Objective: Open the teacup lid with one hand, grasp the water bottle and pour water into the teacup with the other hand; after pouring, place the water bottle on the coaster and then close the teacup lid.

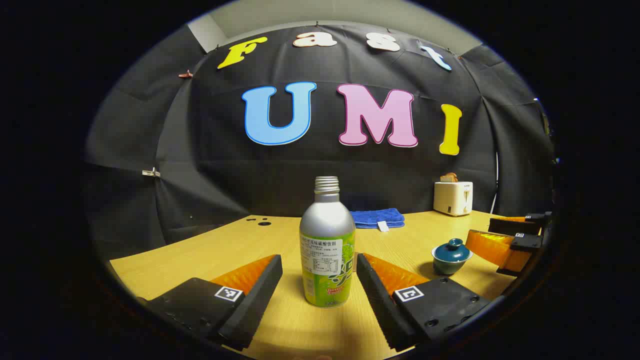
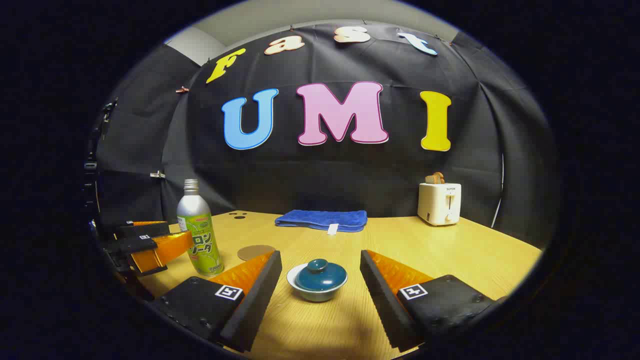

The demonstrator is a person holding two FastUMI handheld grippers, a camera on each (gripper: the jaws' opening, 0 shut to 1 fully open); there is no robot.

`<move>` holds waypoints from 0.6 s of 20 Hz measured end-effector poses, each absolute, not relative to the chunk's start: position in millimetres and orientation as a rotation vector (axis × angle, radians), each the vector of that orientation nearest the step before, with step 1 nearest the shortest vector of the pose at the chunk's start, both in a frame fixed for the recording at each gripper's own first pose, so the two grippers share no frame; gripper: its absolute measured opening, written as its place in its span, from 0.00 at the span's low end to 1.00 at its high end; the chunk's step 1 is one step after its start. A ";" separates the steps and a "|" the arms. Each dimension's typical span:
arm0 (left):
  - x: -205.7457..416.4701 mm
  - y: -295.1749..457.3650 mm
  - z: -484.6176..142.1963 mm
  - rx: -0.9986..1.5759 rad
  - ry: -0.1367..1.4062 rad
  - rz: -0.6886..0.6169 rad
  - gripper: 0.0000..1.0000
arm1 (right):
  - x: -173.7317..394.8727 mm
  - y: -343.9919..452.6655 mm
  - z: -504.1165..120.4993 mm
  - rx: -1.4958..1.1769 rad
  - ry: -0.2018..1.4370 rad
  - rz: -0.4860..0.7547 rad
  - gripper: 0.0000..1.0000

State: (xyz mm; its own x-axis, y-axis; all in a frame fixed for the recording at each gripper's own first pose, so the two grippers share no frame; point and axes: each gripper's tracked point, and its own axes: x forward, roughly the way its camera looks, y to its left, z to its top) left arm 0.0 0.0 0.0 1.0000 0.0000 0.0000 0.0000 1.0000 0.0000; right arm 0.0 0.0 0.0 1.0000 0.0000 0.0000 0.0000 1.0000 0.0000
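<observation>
One bottle (image 1: 327, 248), one teacup (image 2: 317, 281) (lidded)

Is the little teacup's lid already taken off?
No, in the right gripper view the lid sits on the teacup, between the open fingers of the right gripper, which do not touch it.

Left gripper (image 1: 319, 280) and right gripper (image 2: 320, 280) seemingly level, jaws spread.

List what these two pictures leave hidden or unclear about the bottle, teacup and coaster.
- Teacup contents: right gripper view, hidden by its lid.
- Coaster: right gripper view, near edge covered by the right gripper's finger.
- Water bottle: left gripper view, metal wall hides its fill level.
- Toaster controls: too small.
</observation>
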 end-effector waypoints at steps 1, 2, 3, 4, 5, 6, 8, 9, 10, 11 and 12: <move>0.8 -0.5 0.1 0.001 -0.001 0.000 0.94 | 0.3 0.2 0.0 0.001 -0.001 0.000 0.98; 1.2 -0.7 0.6 0.000 -0.001 0.000 0.94 | -0.3 0.5 0.4 0.000 -0.001 0.000 0.98; 1.3 -0.5 0.2 0.000 -0.001 0.000 0.94 | 0.0 0.2 0.0 0.001 -0.001 0.000 0.98; 1.3 -0.1 -1.0 0.000 -0.001 0.001 0.94 | 0.0 0.0 0.1 0.001 -0.002 0.000 0.98; 1.6 0.6 -0.4 0.000 -0.001 0.006 0.94 | 0.0 -0.4 0.2 0.000 -0.002 0.001 0.98; 2.1 1.5 0.1 -0.001 -0.001 0.010 0.95 | -0.1 -0.7 -0.4 0.001 0.000 0.001 0.98; 1.7 2.2 -1.3 -0.001 -0.002 0.015 0.94 | 0.3 -0.8 -0.1 0.001 -0.002 0.001 0.98; 1.2 1.9 -0.7 -0.001 -0.001 0.015 0.94 | 0.4 -0.1 -0.6 0.001 -0.001 0.001 0.98; 1.8 1.7 -0.5 -0.001 -0.002 0.015 0.94 | 1.1 -0.5 -0.7 0.001 -0.001 0.001 0.98; 2.4 2.2 -1.0 -0.001 -0.001 0.015 0.94 | 0.5 -1.3 -0.6 0.001 -0.002 -0.001 0.97; 2.2 2.3 -0.4 -0.001 -0.001 0.014 0.95 | 0.6 -1.2 -0.9 0.001 -0.003 -0.002 0.98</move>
